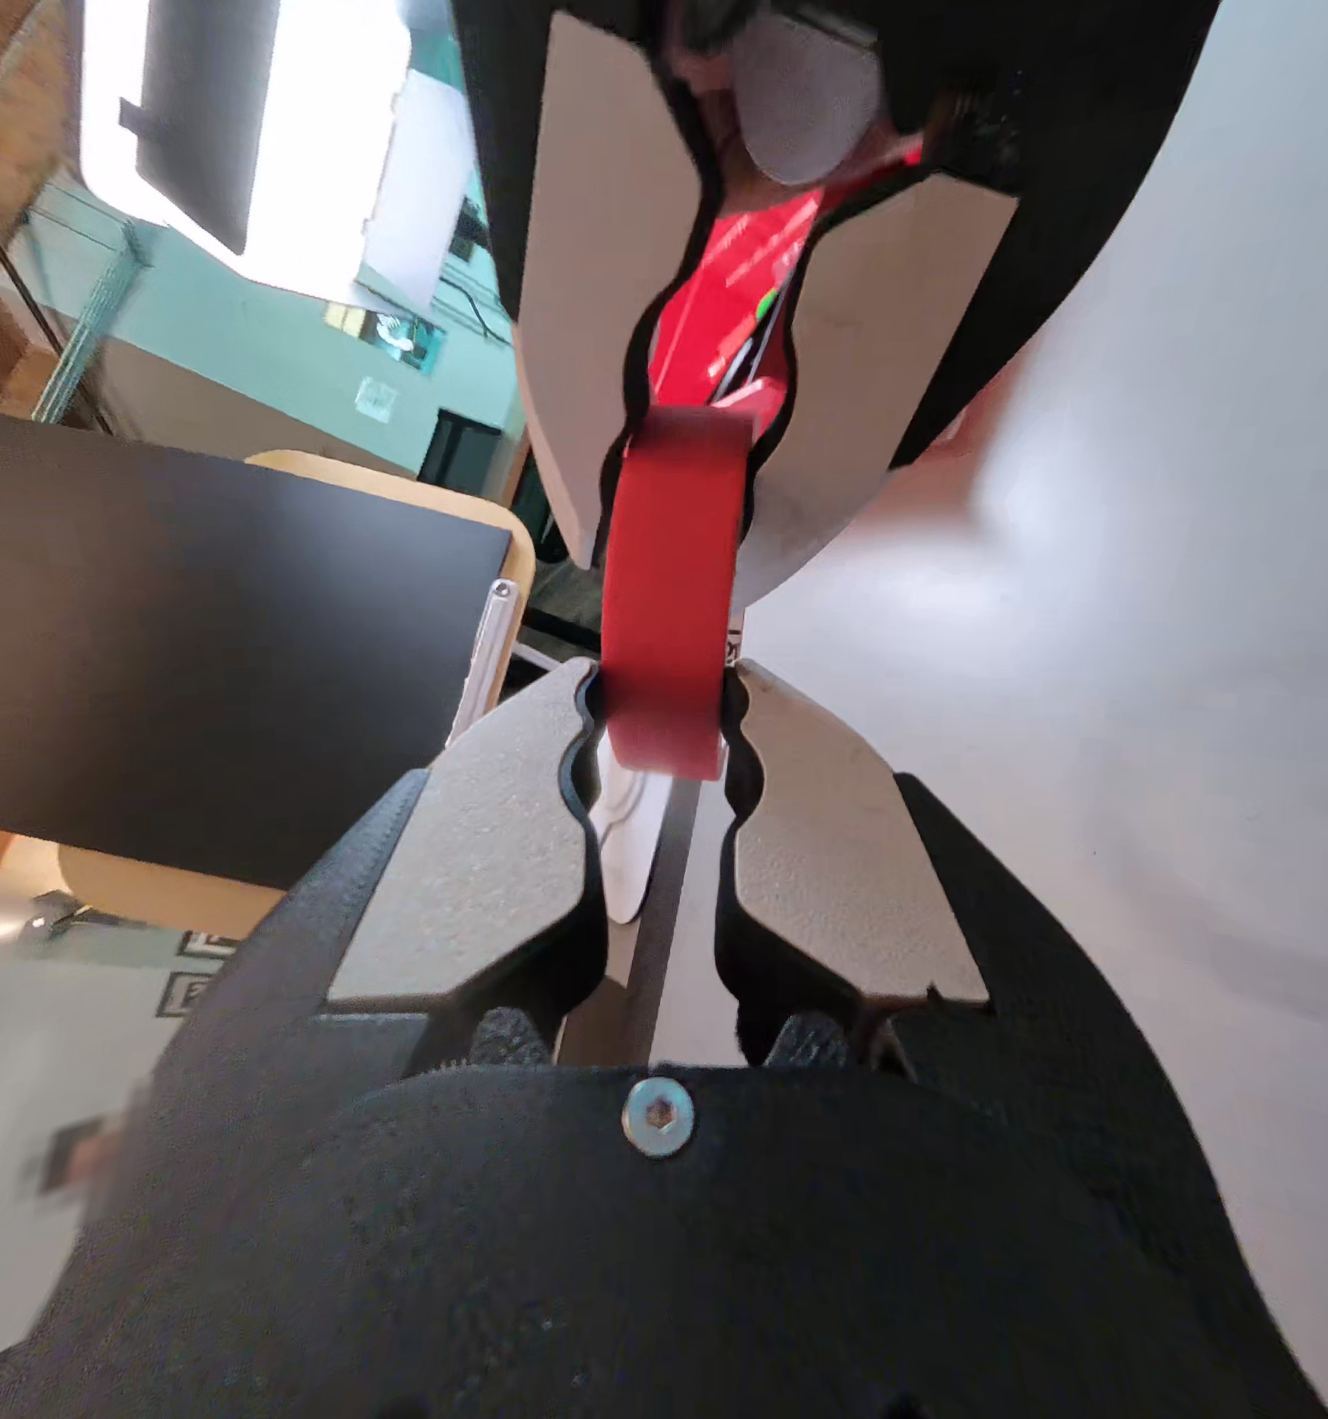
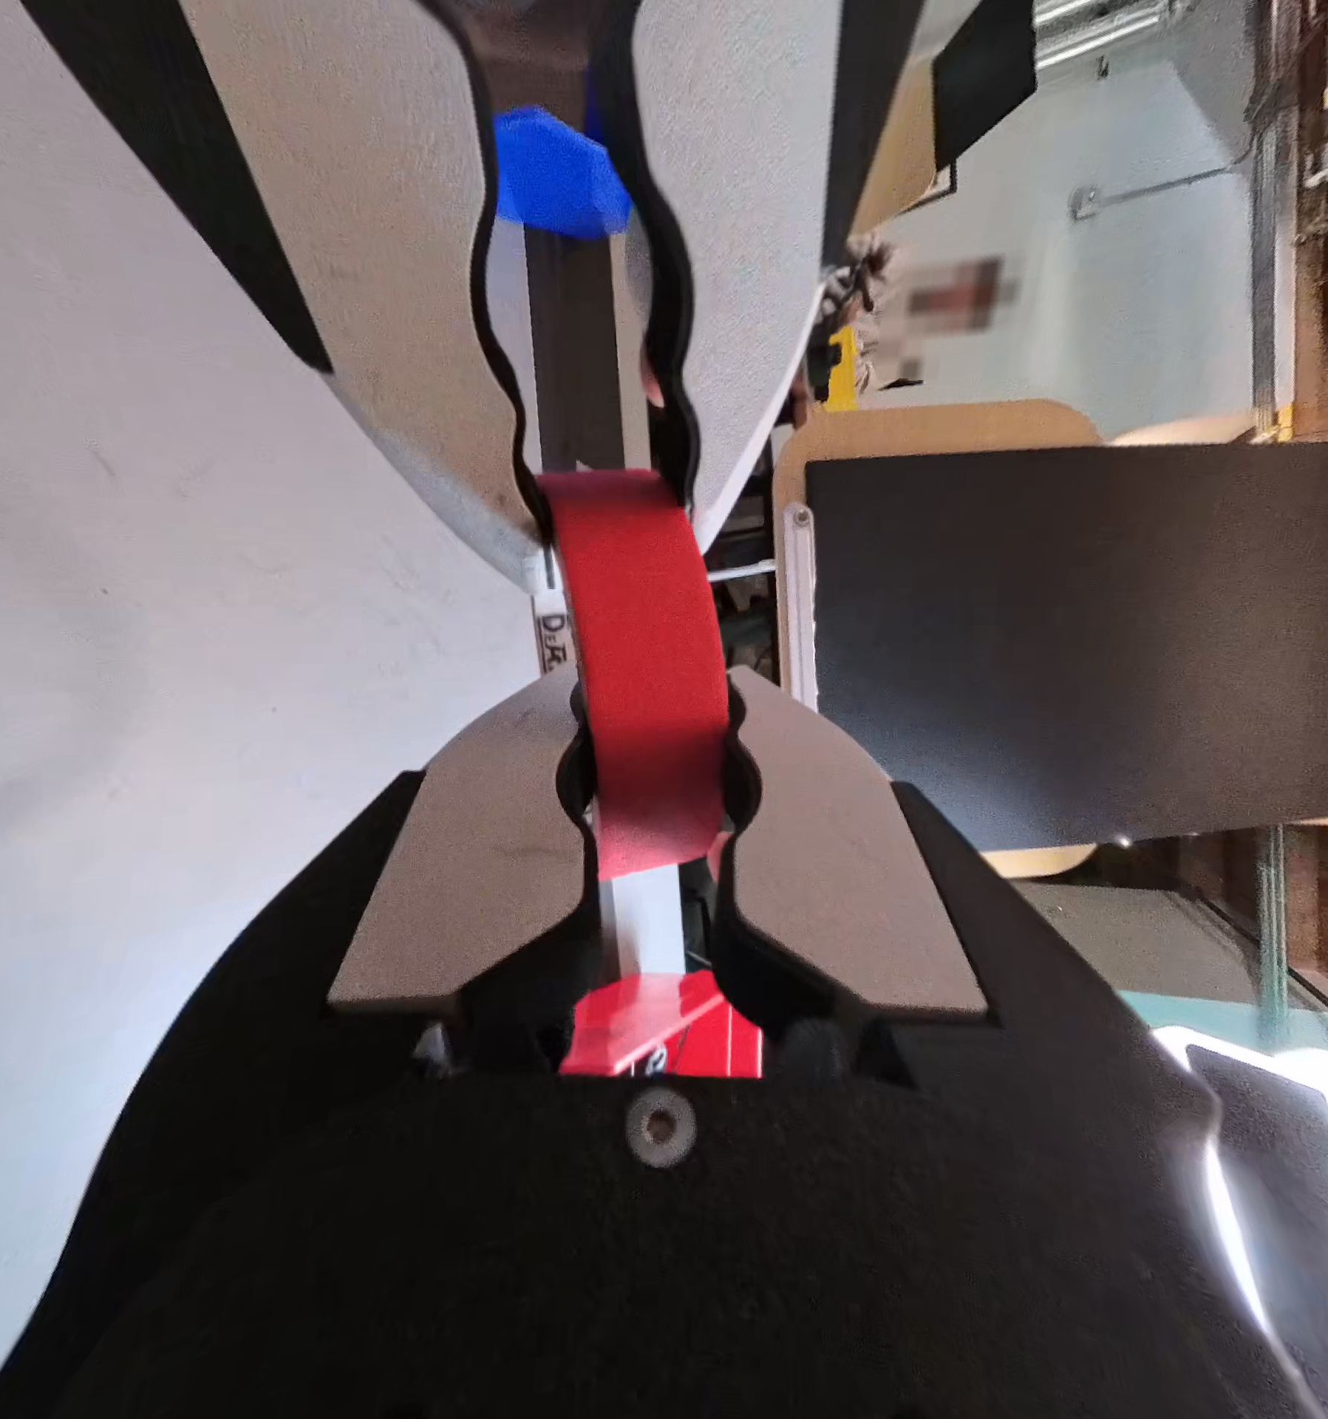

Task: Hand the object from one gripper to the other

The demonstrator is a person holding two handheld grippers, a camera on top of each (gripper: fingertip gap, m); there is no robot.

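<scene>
Right wrist view alone shows a blue block [image 2: 553, 184] behind the left gripper [image 2: 607, 522]. Both it and the right gripper [image 2: 657, 768] clamp the red tape roll [image 2: 645, 676]; a black chair back [image 2: 1067, 637] stands beside them

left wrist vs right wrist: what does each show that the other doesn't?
Left wrist only: a red part behind the right gripper, a bright window at upper left.

Right wrist only: a blue part behind the left gripper, a yellow object in the background.

Both: the red tape roll pinched at opposite ends by both grippers, the white table, the black-backed chair.
</scene>
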